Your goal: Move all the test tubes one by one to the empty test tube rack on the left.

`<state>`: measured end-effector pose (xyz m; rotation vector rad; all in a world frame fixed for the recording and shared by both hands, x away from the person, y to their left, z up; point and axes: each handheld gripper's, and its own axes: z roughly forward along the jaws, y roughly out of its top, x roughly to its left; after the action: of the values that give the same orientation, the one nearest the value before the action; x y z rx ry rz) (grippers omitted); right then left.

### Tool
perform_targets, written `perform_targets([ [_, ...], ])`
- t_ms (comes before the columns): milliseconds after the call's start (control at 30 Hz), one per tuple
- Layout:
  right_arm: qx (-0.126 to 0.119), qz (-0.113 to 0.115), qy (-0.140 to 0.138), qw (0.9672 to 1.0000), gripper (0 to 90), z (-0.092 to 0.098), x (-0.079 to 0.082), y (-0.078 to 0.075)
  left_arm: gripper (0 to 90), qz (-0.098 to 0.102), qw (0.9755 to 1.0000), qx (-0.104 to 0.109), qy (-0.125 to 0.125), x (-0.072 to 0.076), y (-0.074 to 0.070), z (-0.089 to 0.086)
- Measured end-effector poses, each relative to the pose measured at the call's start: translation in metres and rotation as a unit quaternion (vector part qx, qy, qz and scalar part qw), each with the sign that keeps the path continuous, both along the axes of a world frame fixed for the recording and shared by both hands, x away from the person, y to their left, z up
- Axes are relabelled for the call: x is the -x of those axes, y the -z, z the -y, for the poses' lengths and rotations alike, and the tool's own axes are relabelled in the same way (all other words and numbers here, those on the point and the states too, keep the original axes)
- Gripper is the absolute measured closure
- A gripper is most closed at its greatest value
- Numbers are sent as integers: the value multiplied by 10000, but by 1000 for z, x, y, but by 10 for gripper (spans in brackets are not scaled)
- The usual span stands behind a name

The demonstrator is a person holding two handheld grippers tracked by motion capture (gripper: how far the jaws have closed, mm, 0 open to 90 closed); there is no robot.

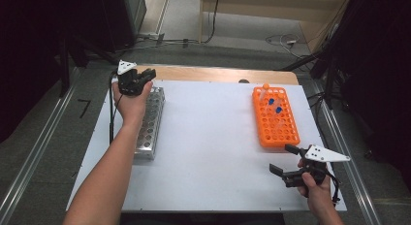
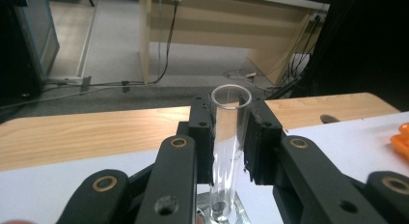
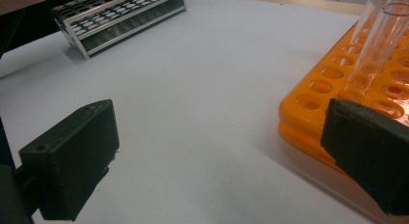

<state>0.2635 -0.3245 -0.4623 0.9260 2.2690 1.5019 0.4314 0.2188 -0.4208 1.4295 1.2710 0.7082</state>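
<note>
Clear tube (image 2: 230, 137), lower end hidden, sits clamped in left tongs (image 2: 231, 142); right tongs (image 3: 217, 156) gape empty.

No text, label, brand, number or sign can be read on anything here.

High view sits above the near edge, looking forward and down over the whole table (image 1: 208, 137). Left gripper view is super close, facing the far edge, a tube (image 2: 230, 137) between its jaws. Right gripper view skims low; both it and high view catch the orange rack (image 3: 337, 84) and metal rack (image 3: 120, 16).
</note>
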Motion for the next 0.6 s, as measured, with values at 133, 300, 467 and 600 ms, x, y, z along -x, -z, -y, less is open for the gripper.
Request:
perform_targets([
  [133, -31, -24, -13, 10000, 0, 0, 0, 0, 764, -112, 9999, -66, 32, -3, 3, 3],
  [300, -71, -26, 5, 10000, 0, 2, -1, 0, 763, -298, 9990, -309, 79, -5, 7, 8],
  [467, -95, -12, -2, 10000, 0, 3, -1, 0, 759, -653, 9965, -519, 59, -7, 9, 13],
  [600, -113, -32, 15, 9999, 0, 3, -1, 0, 756, -813, 9952, -543, 73, -8, 10, 14],
])
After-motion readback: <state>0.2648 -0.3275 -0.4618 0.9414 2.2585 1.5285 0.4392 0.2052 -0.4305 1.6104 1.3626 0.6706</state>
